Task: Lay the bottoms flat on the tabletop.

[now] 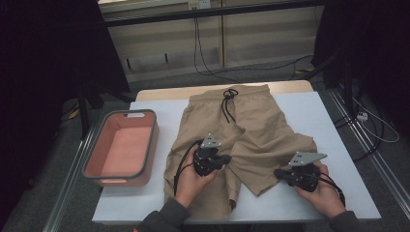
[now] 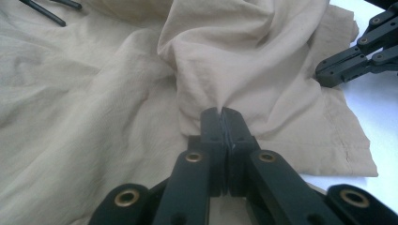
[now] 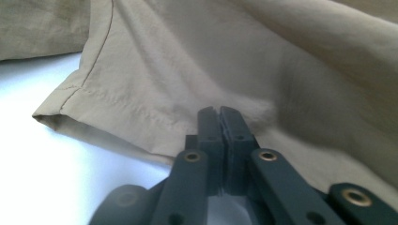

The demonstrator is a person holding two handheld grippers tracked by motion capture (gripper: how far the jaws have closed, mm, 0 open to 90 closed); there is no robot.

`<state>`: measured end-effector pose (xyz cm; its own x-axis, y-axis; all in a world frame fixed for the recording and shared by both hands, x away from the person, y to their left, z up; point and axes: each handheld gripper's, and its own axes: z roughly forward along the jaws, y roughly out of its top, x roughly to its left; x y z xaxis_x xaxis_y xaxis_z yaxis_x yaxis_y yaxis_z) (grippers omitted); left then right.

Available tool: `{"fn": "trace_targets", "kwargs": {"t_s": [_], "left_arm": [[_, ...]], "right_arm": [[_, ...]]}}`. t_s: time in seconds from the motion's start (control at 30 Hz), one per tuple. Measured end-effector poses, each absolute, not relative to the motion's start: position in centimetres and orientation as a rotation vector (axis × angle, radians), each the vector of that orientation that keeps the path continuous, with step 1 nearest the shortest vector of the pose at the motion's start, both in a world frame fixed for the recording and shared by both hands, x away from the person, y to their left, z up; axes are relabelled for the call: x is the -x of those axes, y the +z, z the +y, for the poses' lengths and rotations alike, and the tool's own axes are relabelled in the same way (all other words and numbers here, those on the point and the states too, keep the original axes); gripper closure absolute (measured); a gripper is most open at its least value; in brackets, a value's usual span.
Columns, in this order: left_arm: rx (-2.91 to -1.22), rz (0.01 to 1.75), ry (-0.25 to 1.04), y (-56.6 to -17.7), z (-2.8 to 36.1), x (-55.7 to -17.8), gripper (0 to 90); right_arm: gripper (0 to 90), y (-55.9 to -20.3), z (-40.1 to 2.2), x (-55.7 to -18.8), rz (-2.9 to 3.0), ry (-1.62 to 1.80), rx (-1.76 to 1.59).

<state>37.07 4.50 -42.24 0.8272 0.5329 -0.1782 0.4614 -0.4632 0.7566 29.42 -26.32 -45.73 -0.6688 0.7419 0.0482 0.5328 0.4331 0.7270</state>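
At your far left sits the salmon-pink bin (image 1: 121, 147) with its grey rim, nothing in it, just beside the tan shorts (image 1: 241, 135). The shorts lie spread on the white table (image 1: 338, 125), waistband away from you, black drawstring (image 1: 228, 104) looped at the top, both legs pointing back toward you.

Your left gripper (image 1: 226, 159) rests over the inner part of the leg on your left, near the crotch. In the left gripper view its jaws are pressed together on a pinch of fabric, which puckers up into a ridge right at the tips (image 2: 220, 112).

Your right gripper (image 1: 278, 173) has its tips at the hem of the other leg. Its jaws are pressed together too, with the hem (image 3: 117, 112) lying against them; it looks like a thin fold is caught, though the pinch itself is hard to make out.

Expect this cloth to be light, limp and a little slick. It will drape and sag, not hold any shape, and a thin pinch may slide out. Judging by the stitching, the hems and the waistband are the firmest places to take hold, since doubled fabric gives the pads more to bite.
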Motion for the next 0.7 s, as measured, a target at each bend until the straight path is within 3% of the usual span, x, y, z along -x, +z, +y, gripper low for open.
{"fn": "trace_targets", "kwargs": {"t_s": [0.7], "left_arm": [[-2.146,0.679,0.073,-42.2,3.7,-36.6,88.2]], "right_arm": [[90.0,-44.9,-27.3,-26.8,2.476,1.142,-1.123]]}}
